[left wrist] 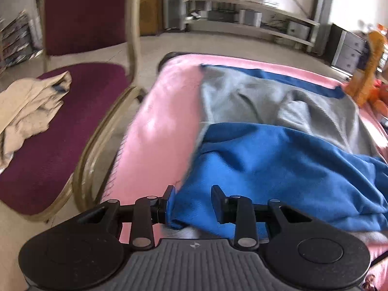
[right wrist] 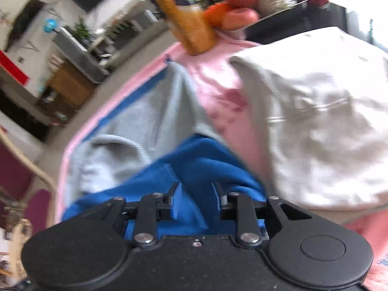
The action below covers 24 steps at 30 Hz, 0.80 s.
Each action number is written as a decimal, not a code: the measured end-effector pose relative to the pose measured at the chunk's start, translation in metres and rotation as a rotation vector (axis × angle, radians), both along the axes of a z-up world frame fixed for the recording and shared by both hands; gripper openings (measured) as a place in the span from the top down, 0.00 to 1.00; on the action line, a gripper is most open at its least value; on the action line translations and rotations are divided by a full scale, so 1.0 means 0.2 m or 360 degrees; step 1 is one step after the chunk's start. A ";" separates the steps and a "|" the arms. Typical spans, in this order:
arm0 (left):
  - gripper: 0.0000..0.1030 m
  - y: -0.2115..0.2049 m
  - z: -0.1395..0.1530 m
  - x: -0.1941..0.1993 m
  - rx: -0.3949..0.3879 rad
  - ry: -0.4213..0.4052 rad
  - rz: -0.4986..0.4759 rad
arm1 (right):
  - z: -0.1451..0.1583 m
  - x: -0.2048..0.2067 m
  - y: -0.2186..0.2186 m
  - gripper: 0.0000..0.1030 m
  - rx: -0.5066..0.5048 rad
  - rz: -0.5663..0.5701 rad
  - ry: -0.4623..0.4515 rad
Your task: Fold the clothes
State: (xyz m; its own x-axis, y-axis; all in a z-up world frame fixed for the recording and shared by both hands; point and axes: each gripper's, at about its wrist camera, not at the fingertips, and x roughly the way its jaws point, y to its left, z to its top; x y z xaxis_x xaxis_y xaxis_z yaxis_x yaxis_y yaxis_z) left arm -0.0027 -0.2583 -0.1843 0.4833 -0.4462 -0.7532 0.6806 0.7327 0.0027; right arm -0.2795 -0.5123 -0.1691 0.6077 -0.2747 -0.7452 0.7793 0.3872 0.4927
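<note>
A blue garment with a grey lining lies partly folded on a pink-covered table. The blue near part is turned over the grey part. My left gripper is open over the garment's near left corner, with blue cloth between its jaws. In the right wrist view the same blue garment and grey lining show. My right gripper is open over the blue cloth.
A maroon chair with a beige garment on its seat stands left of the table. A white garment lies on the table to the right. Orange toys and fruit sit at the far end.
</note>
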 end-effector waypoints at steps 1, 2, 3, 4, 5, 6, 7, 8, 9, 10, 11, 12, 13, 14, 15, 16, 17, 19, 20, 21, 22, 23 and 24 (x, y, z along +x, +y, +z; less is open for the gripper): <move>0.73 -0.02 0.00 -0.02 0.0025 -0.0026 -0.0052 | -0.01 0.02 0.00 0.74 0.0009 0.0034 -0.0009; 0.72 -0.05 -0.01 -0.05 0.0060 -0.0058 -0.0106 | -0.02 0.05 -0.01 0.74 0.0013 0.0063 0.0002; 0.72 -0.08 -0.03 -0.07 0.0102 -0.0086 -0.0149 | -0.03 0.08 -0.01 0.73 0.0008 0.0088 0.0043; 0.72 -0.10 -0.04 -0.09 0.0148 -0.0112 -0.0186 | -0.03 0.11 -0.01 0.72 0.0005 0.0104 0.0067; 0.72 -0.12 -0.06 -0.10 0.0192 -0.0121 -0.0210 | -0.03 0.13 -0.02 0.72 0.0004 0.0106 0.0063; 0.72 -0.13 -0.08 -0.10 0.0232 -0.0121 -0.0218 | -0.04 0.14 -0.03 0.72 0.0004 0.0109 0.0060; 0.72 -0.14 -0.10 -0.10 0.0278 -0.0123 -0.0214 | -0.04 0.16 -0.03 0.72 0.0003 0.0111 0.0056; 0.72 -0.15 -0.12 -0.09 0.0322 -0.0127 -0.0205 | -0.04 0.18 -0.05 0.72 0.0005 0.0116 0.0044; 0.72 -0.16 -0.14 -0.09 0.0364 -0.0133 -0.0195 | -0.03 0.19 -0.06 0.72 0.0010 0.0124 0.0017; 0.72 -0.17 -0.16 -0.08 0.0405 -0.0139 -0.0185 | -0.03 0.21 -0.08 0.72 0.0015 0.0132 -0.0009; 0.72 -0.17 -0.17 -0.08 0.0423 -0.0148 -0.0186 | -0.03 0.23 -0.10 0.72 0.0019 0.0139 -0.0024; 0.72 -0.17 -0.17 -0.09 0.0428 -0.0159 -0.0191 | -0.04 0.26 -0.11 0.73 0.0020 0.0145 -0.0011; 0.71 -0.17 -0.17 -0.09 0.0433 -0.0169 -0.0197 | -0.05 0.29 -0.12 0.72 0.0015 0.0147 0.0028; 0.71 -0.17 -0.17 -0.09 0.0439 -0.0177 -0.0202 | -0.06 0.32 -0.14 0.72 0.0012 0.0148 0.0072; 0.71 -0.17 -0.17 -0.09 0.0444 -0.0184 -0.0205 | -0.08 0.33 -0.16 0.72 0.0026 0.0156 0.0085; 0.71 -0.17 -0.17 -0.09 0.0447 -0.0188 -0.0208 | -0.10 0.35 -0.17 0.72 0.0058 0.0172 0.0076; 0.71 -0.17 -0.18 -0.09 0.0448 -0.0189 -0.0208 | -0.11 0.36 -0.18 0.72 0.0091 0.0184 0.0066; 0.71 -0.17 -0.18 -0.09 0.0448 -0.0185 -0.0205 | -0.13 0.38 -0.18 0.84 0.0090 0.0209 0.0058; 0.71 -0.18 -0.18 -0.08 0.0448 -0.0183 -0.0203 | -0.13 0.39 -0.17 0.94 0.0062 0.0214 0.0058; 0.71 -0.18 -0.18 -0.08 0.0448 -0.0182 -0.0201 | -0.12 0.39 -0.16 0.98 0.0001 0.0199 0.0065; 0.71 -0.18 -0.18 -0.08 0.0449 -0.0183 -0.0201 | -0.10 0.39 -0.14 0.98 -0.0061 0.0185 0.0072; 0.71 -0.18 -0.18 -0.09 0.0452 -0.0186 -0.0203 | -0.09 0.39 -0.13 0.98 -0.0128 0.0166 0.0082; 0.71 -0.18 -0.18 -0.09 0.0457 -0.0189 -0.0205 | -0.07 0.39 -0.12 0.99 -0.0187 0.0144 0.0095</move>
State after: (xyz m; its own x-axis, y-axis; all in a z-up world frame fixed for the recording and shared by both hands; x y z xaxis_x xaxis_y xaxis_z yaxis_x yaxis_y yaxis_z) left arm -0.0202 -0.2948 -0.2208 0.5289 -0.2872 -0.7986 0.7500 0.5985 0.2815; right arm -0.2015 -0.5371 -0.1835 0.5897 -0.3079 -0.7466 0.7649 0.5096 0.3940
